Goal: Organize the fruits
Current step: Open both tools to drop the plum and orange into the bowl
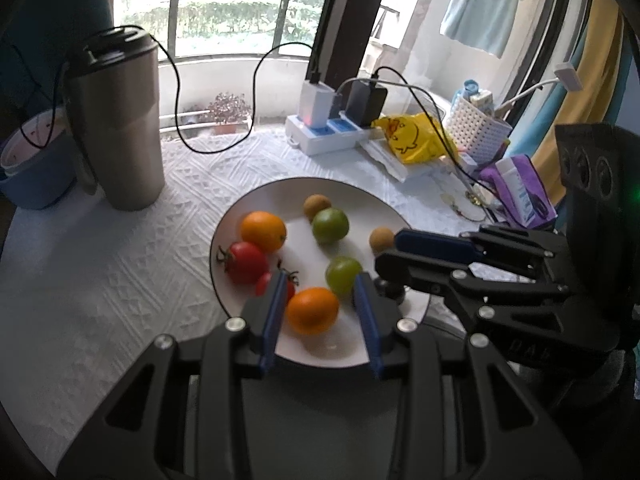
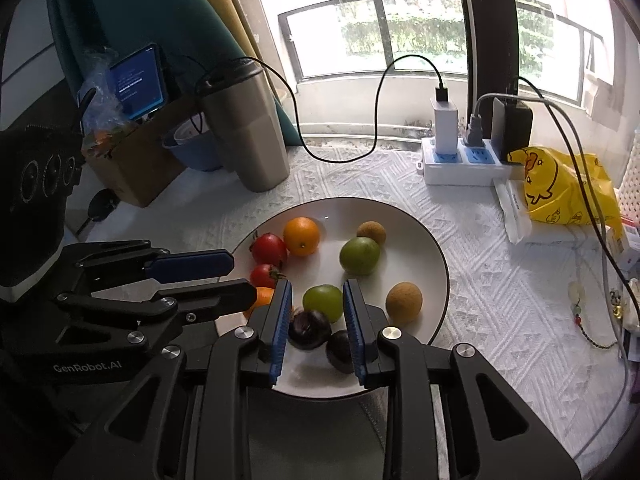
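A white plate [image 1: 304,196] [image 2: 436,248] holds the fruit. In the left wrist view my left gripper [image 1: 322,284] is open above an orange [image 1: 313,310] at the plate's near edge, apart from it. Another orange [image 1: 263,231], two red tomatoes [image 1: 245,261], two green fruits [image 1: 330,225] and two small brown fruits [image 1: 382,239] lie around. My right gripper [image 2: 317,290] is open over two dark plums [image 2: 309,329], with a green fruit [image 2: 323,301] just beyond its tips. It also shows in the left wrist view [image 1: 390,252] from the right.
A steel tumbler [image 1: 116,120] [image 2: 248,128] and a blue bowl [image 1: 36,164] stand at the far left. A power strip [image 2: 460,164] with chargers and cables, a yellow bag [image 2: 560,188] and a white basket [image 1: 478,130] lie beyond the plate. A white textured cloth [image 2: 500,300] covers the table.
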`<move>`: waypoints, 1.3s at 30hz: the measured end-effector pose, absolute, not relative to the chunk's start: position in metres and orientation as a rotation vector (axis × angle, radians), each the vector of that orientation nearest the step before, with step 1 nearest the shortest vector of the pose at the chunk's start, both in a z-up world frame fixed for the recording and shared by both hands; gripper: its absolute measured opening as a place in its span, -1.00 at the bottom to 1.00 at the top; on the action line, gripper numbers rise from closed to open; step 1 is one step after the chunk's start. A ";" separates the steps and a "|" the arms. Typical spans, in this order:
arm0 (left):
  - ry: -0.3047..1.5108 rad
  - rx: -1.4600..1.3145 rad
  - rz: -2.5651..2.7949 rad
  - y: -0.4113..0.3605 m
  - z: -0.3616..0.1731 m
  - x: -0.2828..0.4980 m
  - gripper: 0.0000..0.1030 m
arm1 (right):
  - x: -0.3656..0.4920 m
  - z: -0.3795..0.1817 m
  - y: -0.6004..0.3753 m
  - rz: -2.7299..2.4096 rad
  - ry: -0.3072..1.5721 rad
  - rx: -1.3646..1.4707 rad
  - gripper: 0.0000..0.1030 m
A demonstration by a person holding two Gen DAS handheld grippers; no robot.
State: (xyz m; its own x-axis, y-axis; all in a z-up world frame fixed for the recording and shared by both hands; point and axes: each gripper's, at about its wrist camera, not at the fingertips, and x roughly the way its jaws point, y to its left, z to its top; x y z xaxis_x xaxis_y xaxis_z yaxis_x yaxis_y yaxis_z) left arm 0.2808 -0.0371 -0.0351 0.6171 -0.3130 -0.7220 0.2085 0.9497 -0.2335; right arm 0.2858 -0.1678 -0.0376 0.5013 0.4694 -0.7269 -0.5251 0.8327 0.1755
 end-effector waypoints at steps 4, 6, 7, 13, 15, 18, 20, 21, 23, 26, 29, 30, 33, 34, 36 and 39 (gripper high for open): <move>0.836 -0.129 -0.302 -0.037 -0.027 0.272 -0.28 | 0.277 -0.032 -0.167 0.599 0.848 -0.078 -0.45; 0.829 -0.128 -0.302 -0.037 -0.024 0.268 -0.28 | 0.273 -0.029 -0.167 0.596 0.841 -0.079 -0.45; 0.824 -0.127 -0.301 -0.036 -0.023 0.265 -0.28 | 0.271 -0.027 -0.167 0.595 0.838 -0.080 -0.45; 0.809 -0.126 -0.299 -0.035 -0.016 0.254 -0.28 | 0.259 -0.020 -0.166 0.594 0.824 -0.088 -0.45; 0.805 -0.127 -0.298 -0.035 -0.014 0.250 -0.28 | 0.255 -0.019 -0.166 0.594 0.822 -0.091 -0.45; 0.798 -0.129 -0.297 -0.034 -0.012 0.244 -0.27 | 0.250 -0.017 -0.165 0.592 0.820 -0.093 -0.45; 0.795 -0.128 -0.297 -0.034 -0.011 0.241 -0.28 | 0.248 -0.016 -0.166 0.590 0.819 -0.094 -0.45; 0.792 -0.128 -0.297 -0.034 -0.010 0.240 -0.28 | 0.247 -0.015 -0.166 0.587 0.817 -0.095 -0.45; 0.787 -0.128 -0.297 -0.034 -0.008 0.237 -0.28 | 0.244 -0.014 -0.167 0.583 0.814 -0.095 -0.44; 0.783 -0.130 -0.297 -0.033 -0.007 0.234 -0.27 | 0.240 -0.012 -0.166 0.581 0.810 -0.098 -0.44; 0.779 -0.130 -0.298 -0.032 -0.006 0.232 -0.27 | 0.237 -0.011 -0.165 0.581 0.808 -0.101 -0.43; 0.778 -0.131 -0.298 -0.032 -0.006 0.231 -0.27 | 0.235 -0.010 -0.164 0.582 0.807 -0.102 -0.43; 0.774 -0.134 -0.298 -0.031 -0.006 0.229 -0.27 | 0.233 -0.010 -0.163 0.583 0.807 -0.105 -0.43; 0.774 -0.135 -0.298 -0.030 -0.005 0.228 -0.27 | 0.232 -0.010 -0.162 0.584 0.807 -0.107 -0.43; 0.771 -0.136 -0.297 -0.030 -0.005 0.226 -0.27 | 0.230 -0.009 -0.161 0.585 0.806 -0.109 -0.43; 0.767 -0.138 -0.296 -0.028 -0.004 0.222 -0.27 | 0.227 -0.007 -0.159 0.585 0.803 -0.112 -0.43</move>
State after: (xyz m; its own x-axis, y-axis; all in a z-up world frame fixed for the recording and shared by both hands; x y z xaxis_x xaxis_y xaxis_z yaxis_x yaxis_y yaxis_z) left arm 0.2223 -0.0285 -0.0036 0.6812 -0.3129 -0.6619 0.2132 0.9497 -0.2295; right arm 0.2268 -0.1590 -0.0070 0.5463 0.4511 -0.7057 -0.5342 0.8366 0.1213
